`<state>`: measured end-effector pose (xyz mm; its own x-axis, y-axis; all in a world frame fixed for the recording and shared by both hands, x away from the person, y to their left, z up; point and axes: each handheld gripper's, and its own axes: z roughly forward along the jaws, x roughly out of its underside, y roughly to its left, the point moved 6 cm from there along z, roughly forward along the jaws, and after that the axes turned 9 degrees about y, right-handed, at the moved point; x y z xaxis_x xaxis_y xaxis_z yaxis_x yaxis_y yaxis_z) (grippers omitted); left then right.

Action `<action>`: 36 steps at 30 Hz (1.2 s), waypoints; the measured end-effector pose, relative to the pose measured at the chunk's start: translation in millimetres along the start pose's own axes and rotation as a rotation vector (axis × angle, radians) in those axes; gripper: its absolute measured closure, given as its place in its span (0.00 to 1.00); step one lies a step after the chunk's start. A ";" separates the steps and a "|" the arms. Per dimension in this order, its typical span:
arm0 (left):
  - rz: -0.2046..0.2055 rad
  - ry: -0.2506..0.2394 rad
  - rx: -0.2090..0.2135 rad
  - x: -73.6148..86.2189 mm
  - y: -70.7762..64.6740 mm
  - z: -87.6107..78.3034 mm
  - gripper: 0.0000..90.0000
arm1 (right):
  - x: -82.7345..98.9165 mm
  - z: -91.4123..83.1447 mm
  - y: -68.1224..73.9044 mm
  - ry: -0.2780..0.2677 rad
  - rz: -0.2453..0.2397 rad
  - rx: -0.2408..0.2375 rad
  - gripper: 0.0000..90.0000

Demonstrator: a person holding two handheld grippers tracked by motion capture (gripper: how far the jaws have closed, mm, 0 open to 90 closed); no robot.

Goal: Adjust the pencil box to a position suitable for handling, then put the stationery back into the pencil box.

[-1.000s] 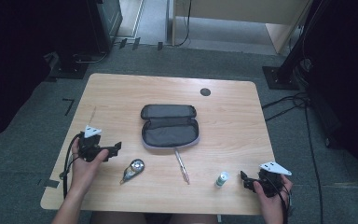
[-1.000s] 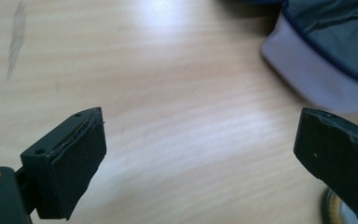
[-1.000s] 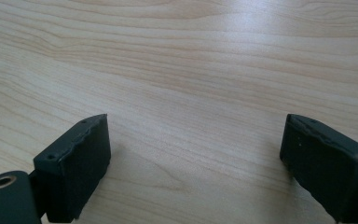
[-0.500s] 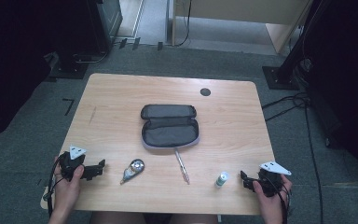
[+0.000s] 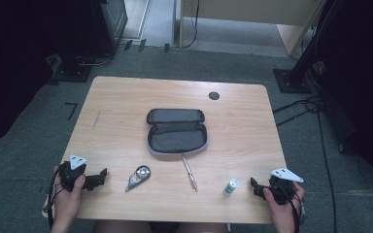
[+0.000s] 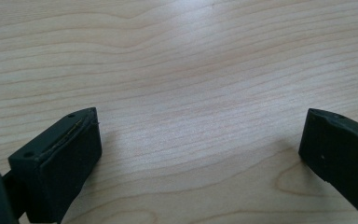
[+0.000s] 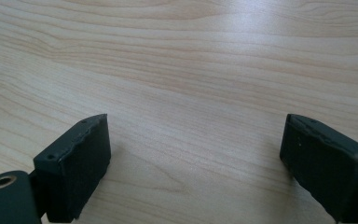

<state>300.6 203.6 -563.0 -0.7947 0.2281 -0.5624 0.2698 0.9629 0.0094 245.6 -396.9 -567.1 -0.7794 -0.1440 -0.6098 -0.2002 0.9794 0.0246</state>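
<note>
An open grey zip case point(image 5: 177, 131) lies in the middle of the wooden table point(image 5: 126, 107). In front of it lie a pen point(image 5: 190, 172), a small silver and dark object point(image 5: 139, 176) and a little white bottle with a green cap point(image 5: 231, 186). My left gripper point(image 5: 101, 177) rests low at the front left corner, pointing right toward the silver object, open point(image 6: 200, 140) over bare wood. My right gripper point(image 5: 253, 188) sits at the front right, just right of the bottle, open point(image 7: 196, 144) over bare wood. Its jaws have just closed a little, with nothing between them.
A black round grommet point(image 5: 214, 95) is set into the table's far right part. Dark equipment stands point(image 5: 77, 63) and cables point(image 5: 311, 104) sit on the grey floor around the table.
My left gripper has moved down and toward the table's front left corner, away from the case. The right gripper has stayed where it was.
</note>
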 end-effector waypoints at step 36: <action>0.003 -0.001 0.002 -0.1 -0.3 0.1 0.00 | -41.2 -75.5 108.7 -0.209 -0.174 -0.364 0.41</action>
<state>300.7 203.3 -563.0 -0.7933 0.2304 -0.5636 0.2729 0.9620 0.0092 211.1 -295.1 -479.5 -0.5864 -0.2340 -0.7755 -0.5427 0.8242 0.1617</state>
